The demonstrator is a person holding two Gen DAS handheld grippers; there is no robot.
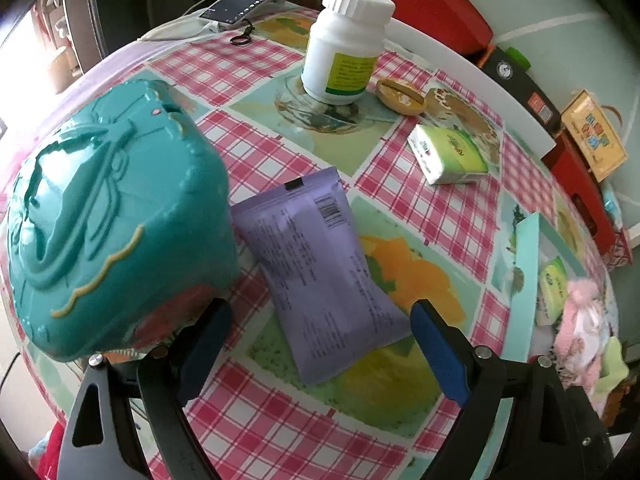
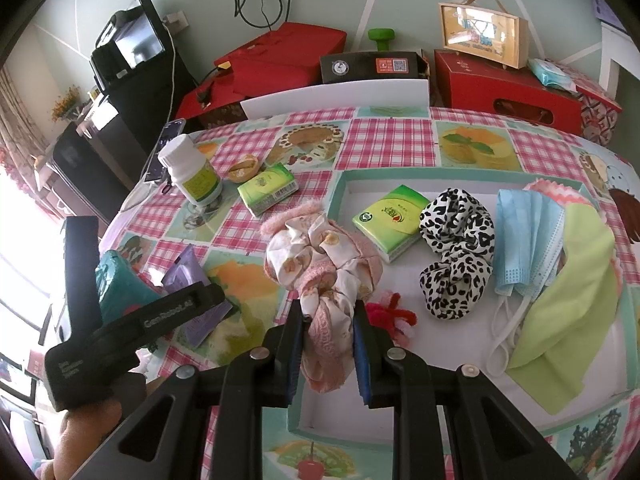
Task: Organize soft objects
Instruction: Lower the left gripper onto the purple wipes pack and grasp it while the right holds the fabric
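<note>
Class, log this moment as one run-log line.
left gripper: open over purple pouch | right gripper: shut on pink fabric scrunchie | white tray: partly filled

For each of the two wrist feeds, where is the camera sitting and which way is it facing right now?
Left wrist: sits behind the open left gripper, facing steeply down at the purple pouch beside the teal box; only its fingers show.
Right wrist: sits behind the right gripper, shut on the pink scrunchie at the tray edge; the left gripper and a hand show.
Shared: white bottle, pouch, teal box, tablecloth.
</note>
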